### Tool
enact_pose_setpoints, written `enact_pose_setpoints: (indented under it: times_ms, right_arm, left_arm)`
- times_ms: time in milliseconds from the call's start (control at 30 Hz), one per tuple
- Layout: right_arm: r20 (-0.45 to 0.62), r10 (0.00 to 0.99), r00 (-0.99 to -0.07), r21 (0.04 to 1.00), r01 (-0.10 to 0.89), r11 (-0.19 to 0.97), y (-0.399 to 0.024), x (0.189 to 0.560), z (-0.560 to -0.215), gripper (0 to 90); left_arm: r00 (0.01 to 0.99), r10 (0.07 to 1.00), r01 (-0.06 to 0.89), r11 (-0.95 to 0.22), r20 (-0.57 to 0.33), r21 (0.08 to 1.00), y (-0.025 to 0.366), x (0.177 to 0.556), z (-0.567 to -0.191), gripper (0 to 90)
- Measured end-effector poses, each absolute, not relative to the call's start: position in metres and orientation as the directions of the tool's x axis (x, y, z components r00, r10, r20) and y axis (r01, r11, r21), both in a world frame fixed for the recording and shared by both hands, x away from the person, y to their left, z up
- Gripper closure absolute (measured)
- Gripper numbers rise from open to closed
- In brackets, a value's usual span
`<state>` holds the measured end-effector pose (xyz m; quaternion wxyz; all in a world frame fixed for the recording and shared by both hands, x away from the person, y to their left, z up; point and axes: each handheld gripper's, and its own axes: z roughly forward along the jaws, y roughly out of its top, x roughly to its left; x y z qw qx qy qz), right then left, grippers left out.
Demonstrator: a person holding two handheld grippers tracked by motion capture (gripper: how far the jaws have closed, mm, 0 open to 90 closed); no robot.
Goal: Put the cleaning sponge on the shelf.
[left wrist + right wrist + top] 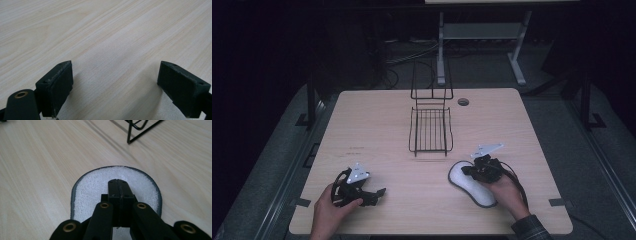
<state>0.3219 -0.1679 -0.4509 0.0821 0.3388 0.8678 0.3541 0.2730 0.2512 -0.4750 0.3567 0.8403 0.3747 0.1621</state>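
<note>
Item one, at my left: the left gripper, jaws spread wide with nothing between them, only bare table ahead of the pads; I read it as parked low and idle, kept clear so the other hand can work. Item two, ahead of both tongs and between them: a black wire rack, its near corner seen just past the right tongs in the right gripper view, standing open toward me, probably as the receiving place. Item three, at my right: the right gripper, jaws shut pad against pad, tips laid over a white foam insole with a dark rim. The insole lies flat under and just ahead of those tips, short of the rack. Whether the closed tips pinch any of the foam or merely press on it I cannot tell from here; pressing to slide it seems likelier.
</note>
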Motion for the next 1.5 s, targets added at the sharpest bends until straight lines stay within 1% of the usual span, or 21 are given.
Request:
enact_pose_setpoints:
  times_ms: [233,333,433,467,500,567,667,767,867,967,1100,1500]
  right_arm:
    - [0.103,0.657,-0.747,0.679,0.535,0.502,-0.175,0.32,-0.448,89.8]
    - [0.114,0.676,-0.728,0.699,0.542,0.466,-0.186,0.313,-0.44,84.0]
    - [0.121,0.695,-0.709,0.706,0.553,0.442,-0.194,0.31,-0.437,72.6]
    - [0.121,0.695,-0.709,0.706,0.553,0.442,-0.194,0.31,-0.437,72.6]
    - [0.122,0.711,-0.693,0.716,0.557,0.42,-0.201,0.306,-0.436,63.5]
    - [0.128,0.721,-0.681,0.711,0.57,0.412,-0.206,0.303,-0.436,54.3]
    - [0.123,0.74,-0.661,0.711,0.579,0.399,-0.21,0.301,-0.437,37.1]
    - [0.132,0.756,-0.641,0.699,0.6,0.388,-0.213,0.299,-0.441,25.3]
    - [0.124,0.758,-0.641,0.695,0.601,0.394,-0.211,0.298,-0.444,16.3]
    - [0.114,0.755,-0.646,0.682,0.603,0.413,-0.207,0.298,-0.447,13.7]
    - [0.112,0.751,-0.651,0.666,0.61,0.429,-0.203,0.299,-0.452,12.7]
    - [0.111,0.735,-0.669,0.638,0.615,0.463,-0.196,0.3,-0.46,11.7]
  left_arm:
    - [0.667,0.745,0.514,-0.465,0.005,0.721,0.251,0.273,-0.475,12.3]
    - [0.665,0.746,0.515,-0.464,0.004,0.721,0.251,0.273,-0.475,12.3]
    - [0.667,0.745,0.514,-0.465,0.006,0.721,0.251,0.273,-0.475,12.3]
    - [0.667,0.745,0.514,-0.465,0.005,0.721,0.251,0.273,-0.475,12.3]
    - [0.668,0.744,0.514,-0.468,0.007,0.72,0.251,0.273,-0.475,12.3]
    - [0.667,0.745,0.514,-0.468,0.007,0.719,0.251,0.273,-0.475,12.3]
    - [0.668,0.744,0.513,-0.469,0.008,0.719,0.251,0.273,-0.475,12.3]
    - [0.668,0.744,0.513,-0.469,0.008,0.719,0.251,0.273,-0.475,12.3]
    - [0.668,0.744,0.512,-0.467,0.008,0.721,0.251,0.273,-0.475,12.3]
    - [0.668,0.744,0.512,-0.467,0.008,0.721,0.251,0.273,-0.475,12.3]
    - [0.668,0.744,0.512,-0.468,0.008,0.721,0.251,0.273,-0.475,12.3]
    - [0.668,0.744,0.512,-0.467,0.008,0.721,0.251,0.273,-0.475,12.3]
